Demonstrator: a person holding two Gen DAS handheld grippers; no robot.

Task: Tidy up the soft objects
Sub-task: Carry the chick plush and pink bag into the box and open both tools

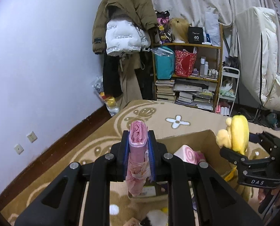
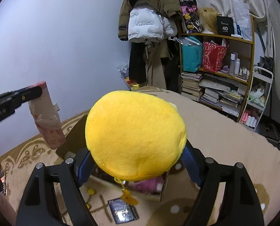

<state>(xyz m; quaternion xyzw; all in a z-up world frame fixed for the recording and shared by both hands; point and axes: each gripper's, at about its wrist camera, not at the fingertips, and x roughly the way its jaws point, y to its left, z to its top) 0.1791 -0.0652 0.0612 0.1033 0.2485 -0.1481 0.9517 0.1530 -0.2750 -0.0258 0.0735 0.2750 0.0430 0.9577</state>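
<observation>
cardboard box (image 2: 72, 141) interior mostly hidden behind yellow plush (image 2: 134, 137)

My left claw (image 1: 138, 150): matt black plastic, blue rubbery pads, gripping crinkly pink plastic packet (image 1: 137, 150). My right claw (image 2: 138, 167) clamps fuzzy yellow plush pouch (image 2: 135, 137), metal zip. Box (image 1: 206, 137): dull brown cardboard. Rug (image 1: 187, 116): rough woven cloth.

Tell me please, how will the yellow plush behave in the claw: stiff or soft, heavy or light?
The yellow plush is probably soft: it bulges wide above the right claw that pinches it. It seems light, since it stays up from a pinch near its zipper edge. Its fuzzy fabric likely grips the blue pads rather than slipping.
</observation>
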